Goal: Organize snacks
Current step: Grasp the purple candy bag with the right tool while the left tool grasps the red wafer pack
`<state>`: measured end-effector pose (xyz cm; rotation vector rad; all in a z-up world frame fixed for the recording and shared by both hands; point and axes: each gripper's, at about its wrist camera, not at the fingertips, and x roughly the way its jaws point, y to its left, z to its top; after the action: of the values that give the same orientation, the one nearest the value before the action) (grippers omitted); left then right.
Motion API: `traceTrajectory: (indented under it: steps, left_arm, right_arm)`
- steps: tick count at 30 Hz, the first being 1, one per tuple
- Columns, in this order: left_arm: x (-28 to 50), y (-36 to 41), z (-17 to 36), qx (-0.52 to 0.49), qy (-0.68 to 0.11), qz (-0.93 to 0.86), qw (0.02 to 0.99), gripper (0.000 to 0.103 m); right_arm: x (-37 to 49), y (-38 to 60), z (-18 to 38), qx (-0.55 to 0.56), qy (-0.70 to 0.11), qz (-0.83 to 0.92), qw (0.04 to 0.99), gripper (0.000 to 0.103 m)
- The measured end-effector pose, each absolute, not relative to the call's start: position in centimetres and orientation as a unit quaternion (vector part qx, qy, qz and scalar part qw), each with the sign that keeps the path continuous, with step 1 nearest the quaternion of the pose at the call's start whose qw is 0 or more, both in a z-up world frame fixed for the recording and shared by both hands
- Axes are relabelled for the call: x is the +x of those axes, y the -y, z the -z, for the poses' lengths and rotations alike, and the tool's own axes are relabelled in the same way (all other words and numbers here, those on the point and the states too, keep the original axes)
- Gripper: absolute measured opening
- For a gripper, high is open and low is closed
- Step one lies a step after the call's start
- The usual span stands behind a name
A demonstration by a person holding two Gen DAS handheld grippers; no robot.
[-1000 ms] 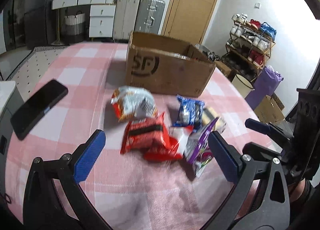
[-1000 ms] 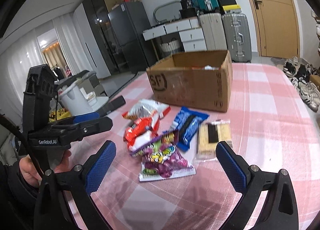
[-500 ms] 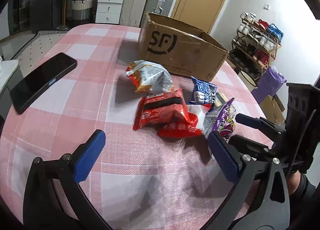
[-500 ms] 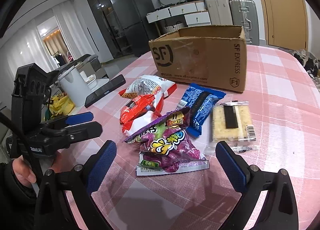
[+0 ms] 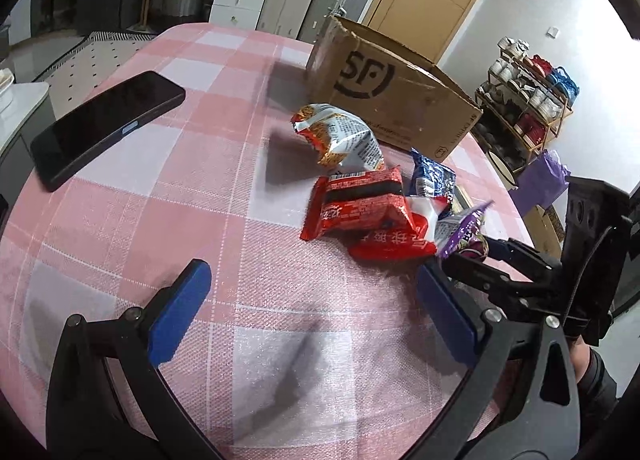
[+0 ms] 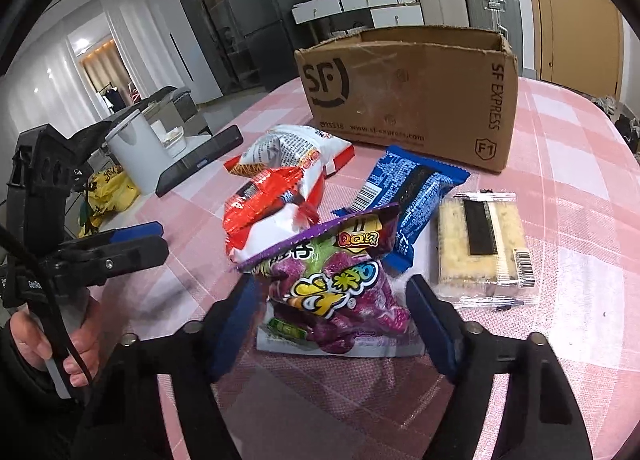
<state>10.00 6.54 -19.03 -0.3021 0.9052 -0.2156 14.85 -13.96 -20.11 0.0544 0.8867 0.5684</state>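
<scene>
The right gripper (image 6: 332, 308) is closing its jaws around the purple candy bag (image 6: 336, 284) lying mid-table (image 5: 120, 220). The left gripper (image 5: 312, 308) is hovering wide open over bare cloth; the cardboard box (image 6: 412, 96) is sitting toward the far edge.

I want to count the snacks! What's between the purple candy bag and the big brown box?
In the right wrist view, the blue snack pack lies between the purple candy bag and the box, its near end tucked under the bag's top edge.
</scene>
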Motion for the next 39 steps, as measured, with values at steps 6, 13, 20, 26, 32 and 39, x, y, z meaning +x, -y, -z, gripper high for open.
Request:
traceTrajectory:
  steps: [6, 13, 20, 26, 32, 39]
  left_arm:
    - [10.0, -6.6, 19.4, -0.147, -0.439, 0.102, 0.88, 0.102]
    - [9.9, -6.5, 19.4, -0.148, -0.441, 0.103, 0.879, 0.102]
    - [10.0, -6.2, 19.4, -0.145, -0.445, 0.105, 0.877, 0.102]
    - [10.7, -6.4, 19.0, -0.145, -0.447, 0.103, 0.877, 0.102]
    - [11.6, -5.7, 18.3, -0.135, -0.445, 0.11, 0.878, 0.102]
    - [13.3, -4.1, 18.0, -0.121, -0.45, 0.119, 0.877, 0.102]
  right_arm:
    - [14.8, 13.9, 20.4, 0.036, -0.429, -0.286, 0.856, 0.046]
    - [14.0, 14.8, 20.1, 0.057, -0.422, -0.29, 0.857, 0.041]
    - [13.2, 15.6, 19.7, 0.068, -0.413, -0.288, 0.861, 0.041]
    - [12.9, 16.3, 19.3, 0.079, -0.405, -0.286, 0.865, 0.041]
    - [12.4, 17.0, 19.0, 0.089, -0.399, -0.284, 0.867, 0.041]
    - [11.9, 18.7, 18.5, 0.11, -0.39, -0.274, 0.872, 0.041]
